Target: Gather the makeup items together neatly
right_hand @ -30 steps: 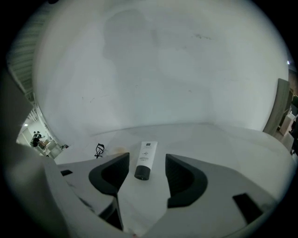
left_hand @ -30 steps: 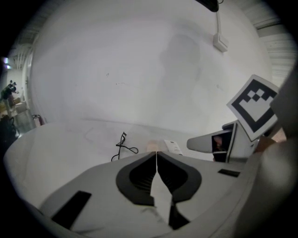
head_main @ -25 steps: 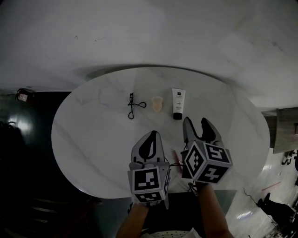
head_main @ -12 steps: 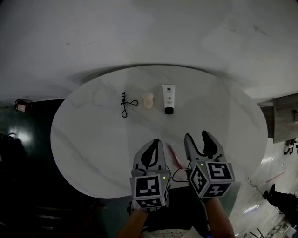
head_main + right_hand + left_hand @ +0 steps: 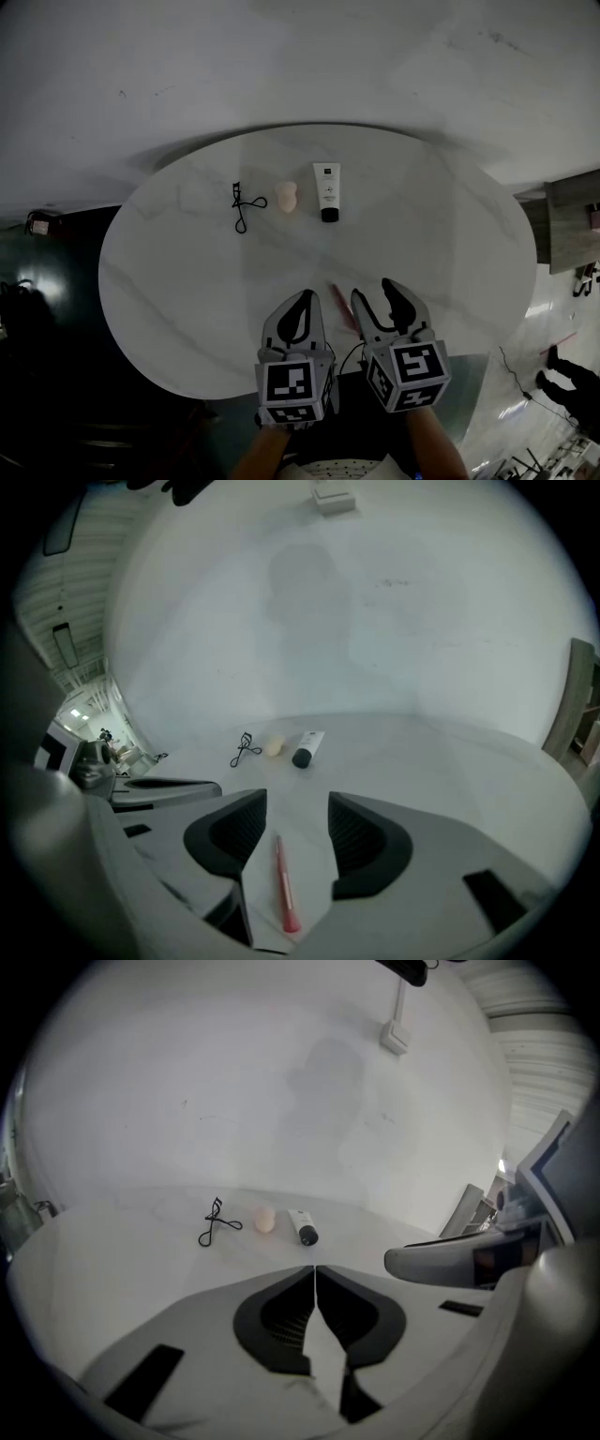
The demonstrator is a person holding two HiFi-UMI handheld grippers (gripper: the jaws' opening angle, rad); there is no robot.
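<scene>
As your right gripper (image 5: 292, 810) pulled back to the lower frame, its jaws began narrowing around the red makeup pencil (image 5: 284, 885)
They're still wide and not touching it; your left gripper (image 5: 315, 1269) is closed and empty. The pencil must join the eyelash curler (image 5: 239, 204), sponge (image 5: 286, 196) and tube (image 5: 327, 190) at upper centre

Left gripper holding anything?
No: the left gripper has its jaws closed against each other, with nothing between them.

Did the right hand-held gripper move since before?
Yes. The right hand-held gripper drew back from the white black-capped tube toward the round marble table's near edge. Its jaws have just been closing, a thin pink stick showing between them, untouched.
</scene>
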